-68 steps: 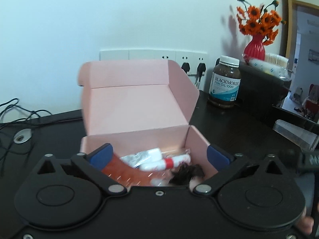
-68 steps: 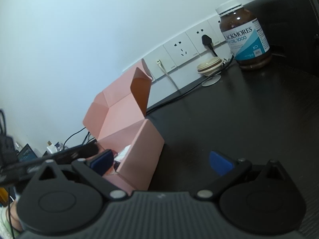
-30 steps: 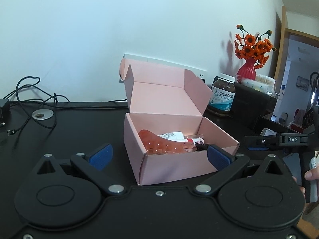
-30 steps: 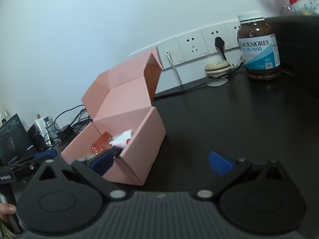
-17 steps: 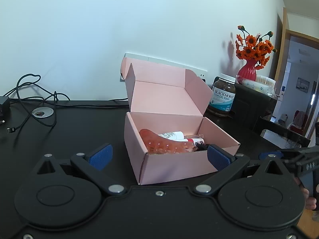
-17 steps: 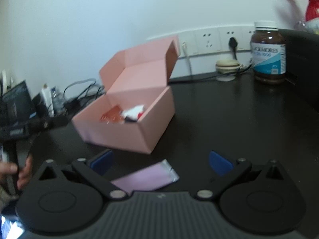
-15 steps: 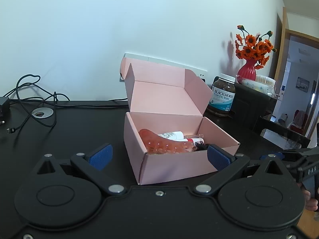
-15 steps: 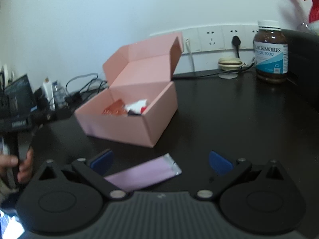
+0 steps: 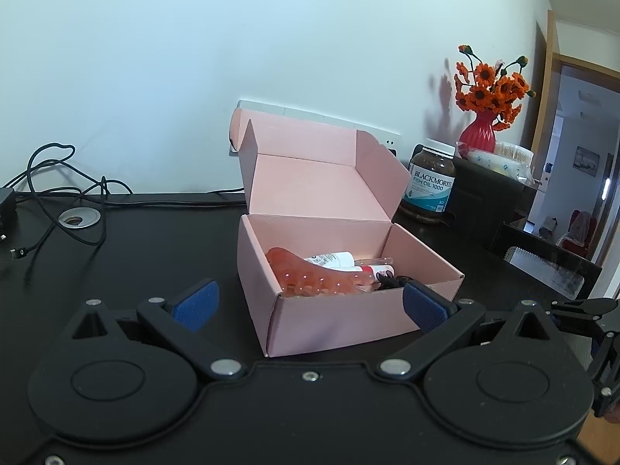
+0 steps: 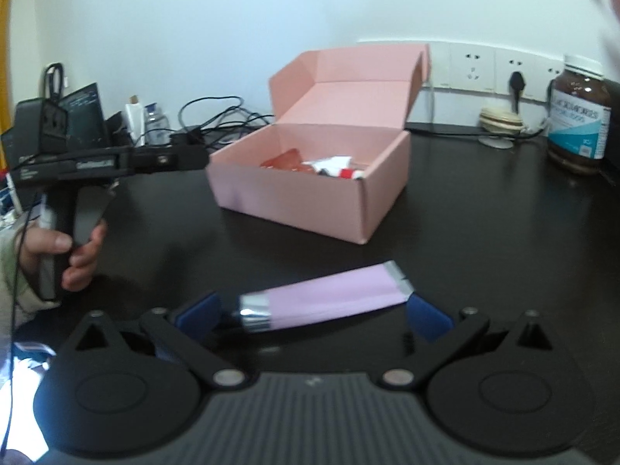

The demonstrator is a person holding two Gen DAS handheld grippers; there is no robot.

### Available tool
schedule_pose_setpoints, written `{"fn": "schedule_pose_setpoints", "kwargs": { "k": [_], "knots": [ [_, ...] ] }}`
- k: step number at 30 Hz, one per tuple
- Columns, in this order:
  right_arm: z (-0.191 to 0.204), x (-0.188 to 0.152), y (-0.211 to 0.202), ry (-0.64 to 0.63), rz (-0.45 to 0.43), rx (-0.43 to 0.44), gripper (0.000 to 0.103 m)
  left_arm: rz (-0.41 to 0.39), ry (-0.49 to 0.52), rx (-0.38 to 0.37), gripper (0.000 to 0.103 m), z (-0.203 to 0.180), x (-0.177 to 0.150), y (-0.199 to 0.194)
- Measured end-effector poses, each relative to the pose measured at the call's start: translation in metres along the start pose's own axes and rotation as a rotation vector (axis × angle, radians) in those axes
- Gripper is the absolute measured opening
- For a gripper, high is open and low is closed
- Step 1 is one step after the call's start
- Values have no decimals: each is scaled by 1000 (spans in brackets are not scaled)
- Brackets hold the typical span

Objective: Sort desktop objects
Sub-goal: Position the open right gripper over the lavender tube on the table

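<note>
From my left camera, the brown jar standing just right of the open pink box carries the only print I can read: "BLACKMORES" above "FISH OIL 1000" on its white and teal label. From my right camera the same jar's label, well right of the box, is too blurred to read, and so is the pale strip of lettering on the side of my left gripper's body, off to the box's left. The white tubes inside the box bear small print that I cannot make out.
</note>
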State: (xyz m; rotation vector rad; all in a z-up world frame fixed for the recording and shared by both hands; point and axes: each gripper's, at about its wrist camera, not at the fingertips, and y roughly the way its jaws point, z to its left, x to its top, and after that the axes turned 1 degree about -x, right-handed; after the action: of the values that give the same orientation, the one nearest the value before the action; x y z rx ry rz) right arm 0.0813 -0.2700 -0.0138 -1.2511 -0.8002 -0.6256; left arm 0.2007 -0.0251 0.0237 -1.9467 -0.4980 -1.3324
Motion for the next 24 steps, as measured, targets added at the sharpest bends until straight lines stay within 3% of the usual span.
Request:
{"fn": "schedule_pose_setpoints", "kwargs": {
  "k": [6, 14, 24],
  "knots": [
    [12, -1, 6, -29, 21, 20, 102, -4, 10, 0, 103, -1, 0, -1],
    [15, 7, 18, -4, 44, -43, 102, -3, 15, -2, 103, -2, 0, -1],
    [26, 18, 23, -61, 50, -13, 102, -4, 19, -3, 103, -2, -1, -1]
  ]
}}
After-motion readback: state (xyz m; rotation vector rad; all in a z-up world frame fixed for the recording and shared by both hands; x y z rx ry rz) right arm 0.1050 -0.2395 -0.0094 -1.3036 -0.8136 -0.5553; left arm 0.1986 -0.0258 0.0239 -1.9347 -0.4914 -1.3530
